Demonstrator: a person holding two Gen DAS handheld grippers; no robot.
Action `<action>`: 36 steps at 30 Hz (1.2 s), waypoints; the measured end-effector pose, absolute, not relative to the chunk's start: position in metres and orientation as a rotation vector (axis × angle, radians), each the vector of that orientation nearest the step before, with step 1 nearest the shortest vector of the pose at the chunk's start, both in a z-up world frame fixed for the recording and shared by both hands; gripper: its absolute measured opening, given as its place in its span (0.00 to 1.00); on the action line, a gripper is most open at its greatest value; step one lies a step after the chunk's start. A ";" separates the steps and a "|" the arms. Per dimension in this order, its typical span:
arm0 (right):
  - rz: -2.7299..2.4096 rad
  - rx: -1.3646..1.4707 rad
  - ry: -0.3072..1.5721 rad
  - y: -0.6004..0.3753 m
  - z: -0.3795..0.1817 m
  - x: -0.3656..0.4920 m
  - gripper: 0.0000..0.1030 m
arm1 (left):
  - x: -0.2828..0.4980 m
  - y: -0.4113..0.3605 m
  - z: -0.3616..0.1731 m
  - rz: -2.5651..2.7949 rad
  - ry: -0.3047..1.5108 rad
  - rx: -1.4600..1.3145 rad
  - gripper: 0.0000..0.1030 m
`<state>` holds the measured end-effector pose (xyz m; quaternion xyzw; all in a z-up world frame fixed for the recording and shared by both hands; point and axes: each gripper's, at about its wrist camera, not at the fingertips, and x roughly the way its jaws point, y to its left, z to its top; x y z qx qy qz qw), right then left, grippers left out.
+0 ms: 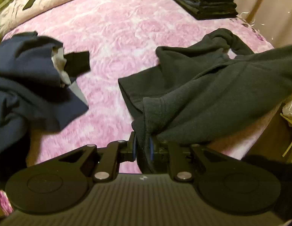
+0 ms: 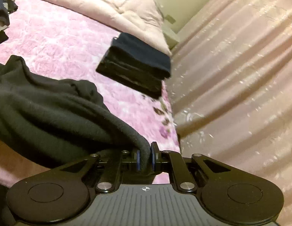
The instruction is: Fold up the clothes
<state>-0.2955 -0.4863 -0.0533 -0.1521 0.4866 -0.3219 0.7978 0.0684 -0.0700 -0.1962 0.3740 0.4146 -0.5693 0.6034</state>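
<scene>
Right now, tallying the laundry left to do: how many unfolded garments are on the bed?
2: a dark grey fleece garment pinched by both grippers at the near edge, and a crumpled navy garment at left. More may lie out of view.

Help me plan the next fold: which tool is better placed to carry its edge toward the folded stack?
Probably the right tool: it is shut on the dark grey garment, and the folded stack lies just ahead. The left tool grips farther away.

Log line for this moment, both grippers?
left gripper: shut on dark grey garment | right gripper: shut on same garment | folded stack: on pink bed cover
</scene>
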 end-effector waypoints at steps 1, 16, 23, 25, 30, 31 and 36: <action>-0.665 -0.314 1.060 -0.496 -0.068 -0.284 0.09 | 0.066 -0.070 -0.201 -1.302 0.957 0.874 0.10; -0.308 0.106 1.101 -0.575 -0.148 -0.228 0.61 | 0.051 -0.102 -0.204 -0.959 1.038 0.918 0.32; -0.222 0.190 1.315 -0.635 -0.231 -0.171 0.25 | 0.004 -0.189 -0.224 -1.029 0.991 0.976 0.40; -0.174 0.155 1.378 -0.645 -0.240 -0.164 0.12 | -0.013 -0.209 -0.233 -1.067 0.982 1.006 0.40; -0.358 -0.054 1.280 -0.716 -0.166 -0.187 0.08 | -0.040 -0.234 -0.242 -1.109 0.965 1.028 0.40; -0.418 -0.092 1.248 -0.738 -0.148 -0.191 0.08 | -0.043 -0.237 -0.243 -1.109 0.969 1.029 0.40; -0.568 -0.156 1.163 -0.815 -0.129 -0.175 0.46 | -0.049 -0.256 -0.251 -1.112 0.972 1.053 0.40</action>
